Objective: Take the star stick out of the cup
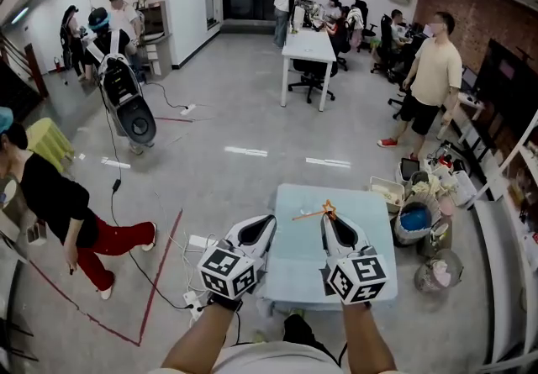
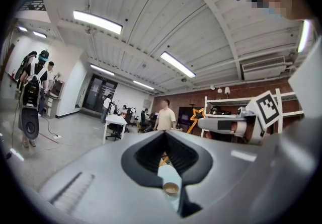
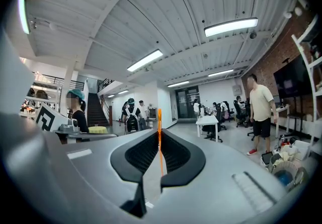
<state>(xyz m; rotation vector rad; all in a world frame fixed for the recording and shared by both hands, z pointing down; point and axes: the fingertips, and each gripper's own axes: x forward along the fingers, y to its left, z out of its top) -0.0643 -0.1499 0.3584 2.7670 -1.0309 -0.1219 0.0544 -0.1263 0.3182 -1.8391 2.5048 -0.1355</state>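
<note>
My right gripper [image 1: 326, 218] is shut on the thin orange star stick [image 1: 309, 214], which lies crosswise above the light blue table [image 1: 294, 259]. In the right gripper view the stick [image 3: 159, 142] runs upright between the closed tips of that gripper [image 3: 159, 130]. My left gripper [image 1: 267, 221] hovers at the table's left side, shut and empty. In the left gripper view, a small brown-rimmed cup [image 2: 171, 188] shows on the table through the gap below the left gripper's [image 2: 163, 133] closed tips. There the star [image 2: 195, 116] shows beside the right gripper [image 2: 201, 123]. The head view does not show the cup.
Bins and clutter [image 1: 416, 221] crowd the floor right of the table. Cables and a power strip [image 1: 195, 301] lie left of it, near a red tape line [image 1: 160, 271]. A white desk [image 1: 307, 49] stands farther back. Several people stand around the room.
</note>
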